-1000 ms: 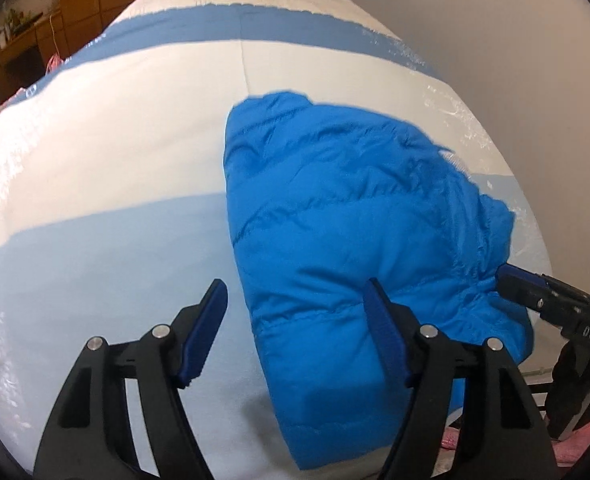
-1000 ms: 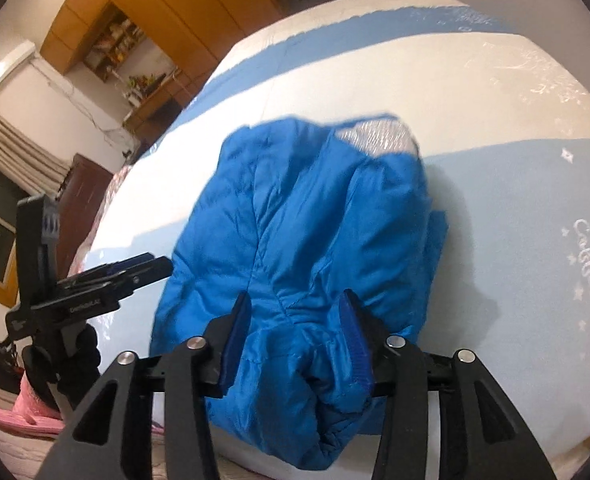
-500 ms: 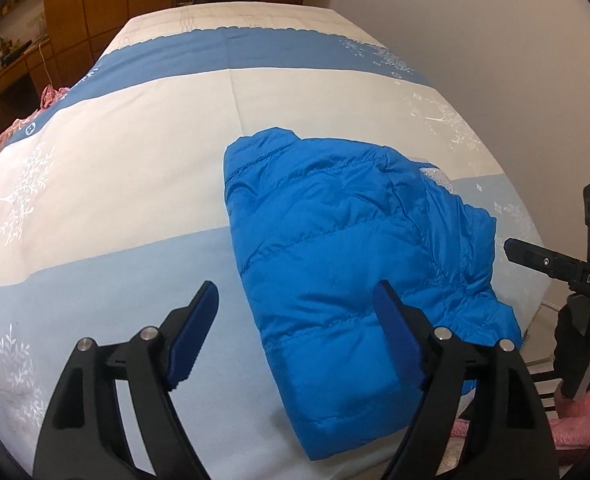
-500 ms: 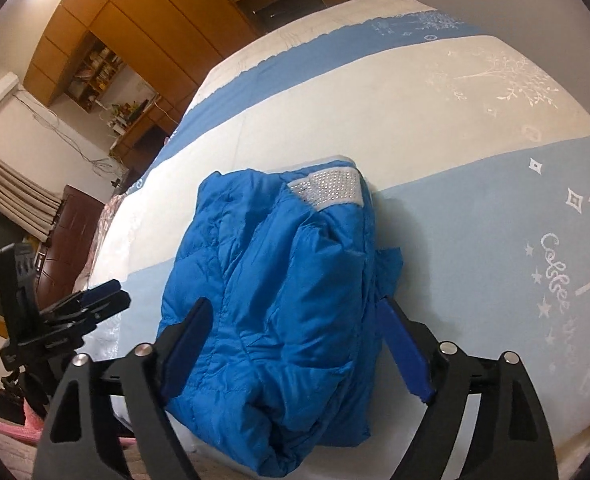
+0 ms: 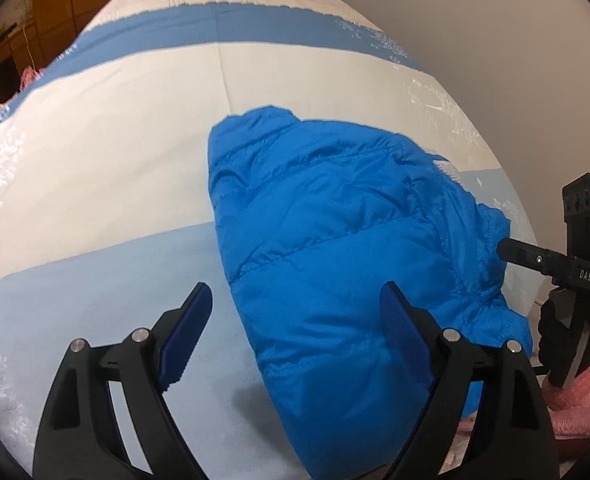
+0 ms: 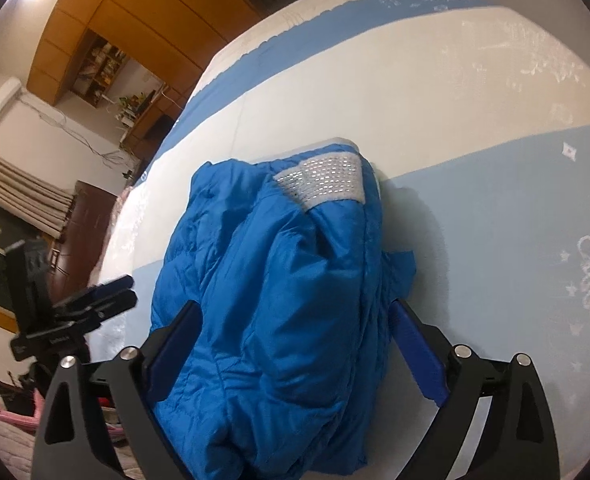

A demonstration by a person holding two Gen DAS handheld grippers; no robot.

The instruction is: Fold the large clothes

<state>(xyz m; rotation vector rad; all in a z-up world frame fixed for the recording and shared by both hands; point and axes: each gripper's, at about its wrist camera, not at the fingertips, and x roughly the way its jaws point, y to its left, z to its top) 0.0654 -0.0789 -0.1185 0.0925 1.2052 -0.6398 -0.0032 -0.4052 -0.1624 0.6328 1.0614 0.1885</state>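
Clearly the blue puffer jacket (image 5: 347,264) is a soft, air-filled thing: quilted, glossy, probably light for its bulk, and likely to slide on itself and spring back open once let go. It lies as a folded bundle on the bed (image 5: 95,160), close to the near edge and toward the near right corner as the left wrist view shows it, straddling the line between the cream band and the pale blue band of the cover. The left hand-held gripper (image 5: 295,332) hangs above the bundle's left near border with its jaws opening; one blue pad is over bare cover, the other over the jacket, and neither presses on cloth. The right hand-held gripper (image 6: 295,352) is also opening, its pads standing to either side of the bundle's near end without pinching it, so nothing is held. For a firm hold I would judge a stitched seam or the hemmed edge better than the slick puffed panels, and a pinch through several layers would keep the fold from slipping. A grey knit band with shiny flecks (image 6: 323,180) shows at the far end, perhaps a cuff or collar; which one I cannot tell. Sleeves and zip are tucked out of sight, the bundle's near end is cut off by the gripper bodies, and the underside cannot be seen. Something pink (image 5: 575,396) sits beyond the bed's near edge, too cropped to name.
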